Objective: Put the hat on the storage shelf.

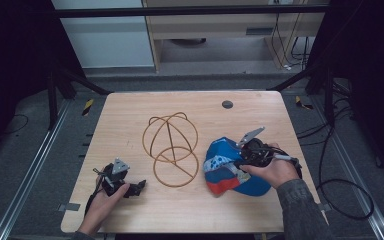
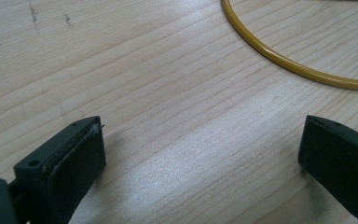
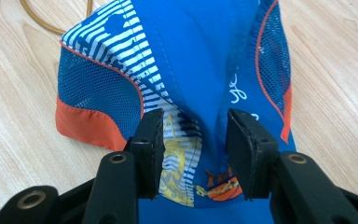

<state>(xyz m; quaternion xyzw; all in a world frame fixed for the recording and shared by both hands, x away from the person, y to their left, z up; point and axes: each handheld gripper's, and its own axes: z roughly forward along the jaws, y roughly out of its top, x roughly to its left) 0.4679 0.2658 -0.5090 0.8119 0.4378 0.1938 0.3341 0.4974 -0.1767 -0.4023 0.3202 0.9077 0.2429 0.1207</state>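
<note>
- Right gripper (image 3: 193, 156): black two-jaw tool held in the person's right hand (image 1: 275, 170) at the table's right front; jaws partly drawn in over a raised fold of cap fabric, one on each side of it; whether the pads already press the cloth cannot be told.
- Cap (image 3: 186, 60): blue, with mesh side panels, orange trim, a white-striped section and yellow print; lies crumpled on the table (image 1: 130, 115) under the right gripper, just right of the wire frame.
- Left gripper (image 1: 122, 186): held in the left hand (image 1: 102, 202) at the table's left front, low over bare wood; jaws spread wide with nothing between them.
- Wire frame (image 1: 171, 147): yellow-brown hoops joined into a dome shape, at the table's centre, well apart from the left gripper.
- Grommet (image 1: 227, 104): dark round disc near the far edge.
</note>
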